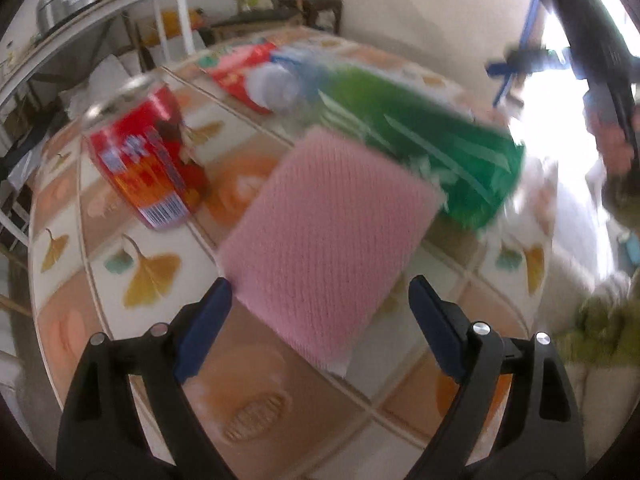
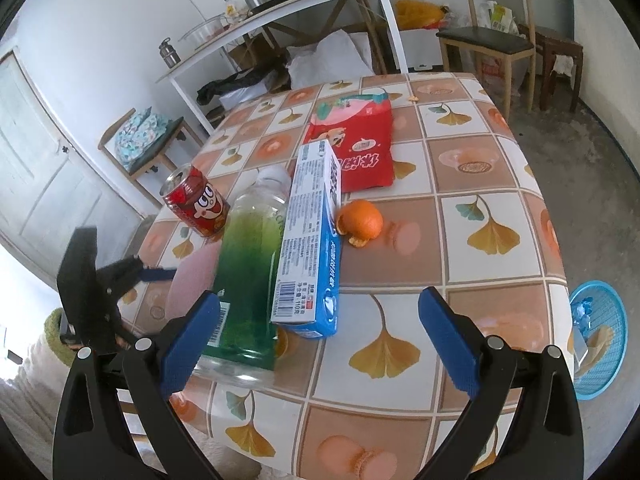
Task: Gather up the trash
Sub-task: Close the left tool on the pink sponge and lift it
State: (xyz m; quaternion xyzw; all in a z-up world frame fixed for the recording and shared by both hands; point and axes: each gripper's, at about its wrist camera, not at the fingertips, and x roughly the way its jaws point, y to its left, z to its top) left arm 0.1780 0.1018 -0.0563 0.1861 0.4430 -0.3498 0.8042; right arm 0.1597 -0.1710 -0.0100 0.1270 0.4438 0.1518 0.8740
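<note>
A pink sponge (image 1: 328, 248) lies on the table just ahead of my left gripper (image 1: 320, 292), which is open with its tips on either side of the sponge's near end. Behind the sponge are a green bottle (image 1: 420, 148) on its side and an upright red can (image 1: 148, 160). My right gripper (image 2: 320, 304) is open over the table edge, holding nothing. Just beyond it, a blue toothpaste box (image 2: 312, 240) leans on the green bottle (image 2: 248, 272). Orange peel (image 2: 360, 220), a red snack bag (image 2: 360, 144) and the red can (image 2: 196, 200) lie farther back.
The table has a leaf-patterned tablecloth (image 2: 492, 232). A blue basket (image 2: 600, 336) with some scraps in it sits on the floor at the right. Chairs (image 2: 488, 40) and a white side table (image 2: 280, 12) stand behind. A hand (image 1: 612, 140) holds the right gripper (image 1: 508, 76).
</note>
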